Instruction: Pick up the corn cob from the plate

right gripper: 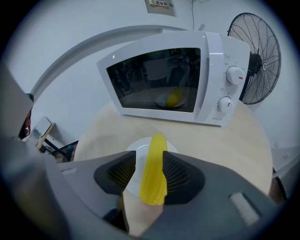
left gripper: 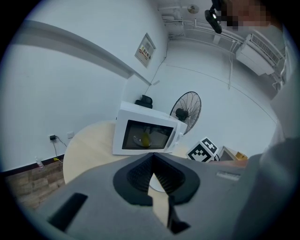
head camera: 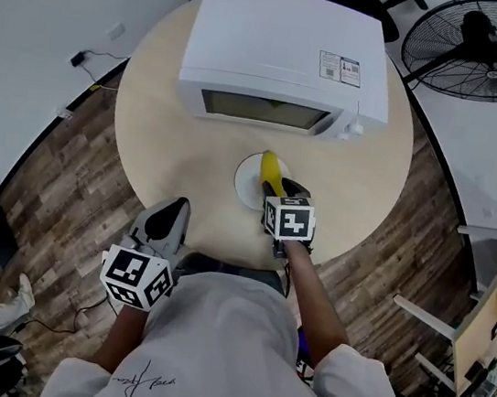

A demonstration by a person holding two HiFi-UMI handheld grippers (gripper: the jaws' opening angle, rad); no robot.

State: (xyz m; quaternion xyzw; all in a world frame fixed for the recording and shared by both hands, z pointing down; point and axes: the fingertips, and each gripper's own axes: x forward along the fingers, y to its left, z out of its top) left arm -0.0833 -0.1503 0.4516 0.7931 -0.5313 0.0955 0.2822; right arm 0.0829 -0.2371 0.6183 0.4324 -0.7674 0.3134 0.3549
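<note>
A yellow corn cob (head camera: 272, 170) lies on a small white plate (head camera: 245, 183) on the round table, in front of the microwave. My right gripper (head camera: 288, 190) reaches down over the cob's near end. In the right gripper view the corn cob (right gripper: 153, 171) runs lengthwise between the jaws of the right gripper (right gripper: 150, 158). The right pad lies against it, while a strip of plate (right gripper: 133, 149) shows between it and the left pad, so the jaws are open. My left gripper (head camera: 168, 220) hangs over the table's near edge, shut and empty; the left gripper view shows the left gripper (left gripper: 152, 161) with its pads meeting.
A white microwave (head camera: 284, 55) with its door closed stands at the back of the round wooden table (head camera: 150, 114); a plate with something yellow (right gripper: 173, 99) shows through its window. A black floor fan (head camera: 484, 48) stands behind at the right. Wooden floor surrounds the table.
</note>
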